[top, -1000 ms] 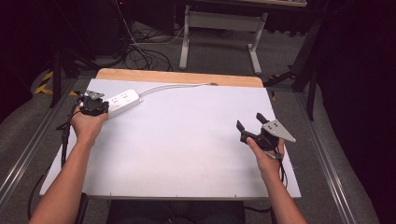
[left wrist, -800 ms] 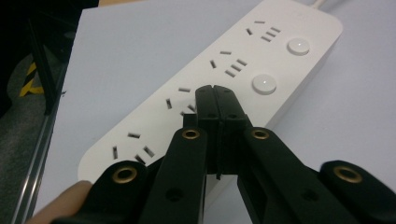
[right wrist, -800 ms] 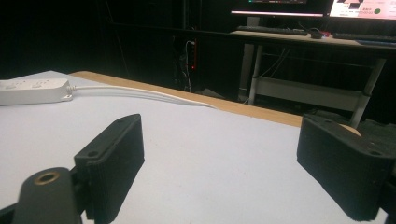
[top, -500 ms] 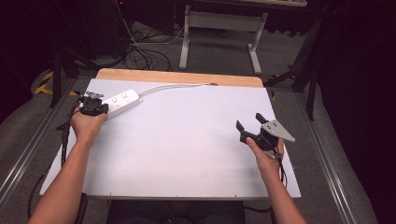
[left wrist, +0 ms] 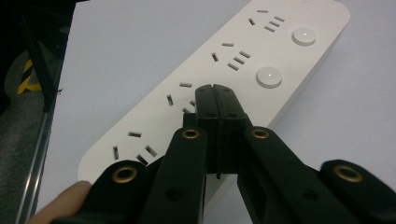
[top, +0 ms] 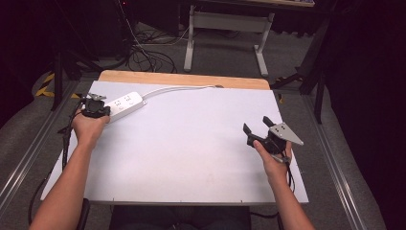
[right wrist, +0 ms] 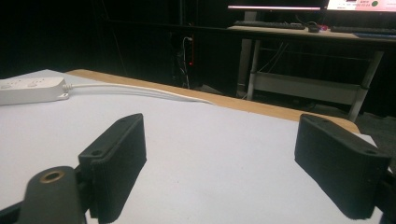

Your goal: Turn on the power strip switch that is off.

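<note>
A white power strip (top: pixel 125 103) (left wrist: pixel 280 46) lies at the far left of the white table (top: pixel 191 153), and its cable (top: pixel 182 87) runs right along the far edge. My left gripper (top: pixel 95 108) (left wrist: pixel 215 91) is shut with nothing in it, and its joined tips sit over a socket in the middle of the strip; I cannot tell whether they touch it. My right gripper (top: pixel 256 124) (right wrist: pixel 219 140) hovers over the table's right side. Its jaws have just been closing a little but stand wide apart with nothing between them. The strip (right wrist: pixel 28 88) lies far off to its left.
A wooden strip (top: pixel 182 79) borders the table's far edge. Beyond it stand a white desk frame (top: pixel 225 21) and loose floor cables (top: pixel 143 57). Metal rails (top: pixel 28 158) run along both sides of the table.
</note>
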